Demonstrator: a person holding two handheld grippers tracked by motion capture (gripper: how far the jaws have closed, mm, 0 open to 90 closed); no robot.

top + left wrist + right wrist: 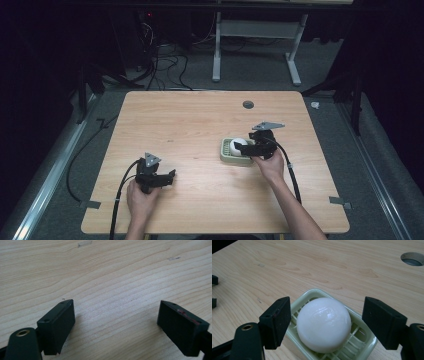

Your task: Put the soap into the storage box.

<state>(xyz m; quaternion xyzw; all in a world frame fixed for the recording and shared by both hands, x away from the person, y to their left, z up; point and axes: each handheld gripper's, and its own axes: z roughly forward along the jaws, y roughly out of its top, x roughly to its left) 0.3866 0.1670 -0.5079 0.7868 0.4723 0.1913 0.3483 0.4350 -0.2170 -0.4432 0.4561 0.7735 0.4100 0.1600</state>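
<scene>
Two spread fingers [276,322] of right gripper [332,325] flank soap [323,323] untouched; slick bar could be squirted off dish [364,346].

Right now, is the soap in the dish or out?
In. The white soap sits on the slatted floor of the green dish; the right gripper straddles it, jaws apart with gaps on both sides.
</scene>
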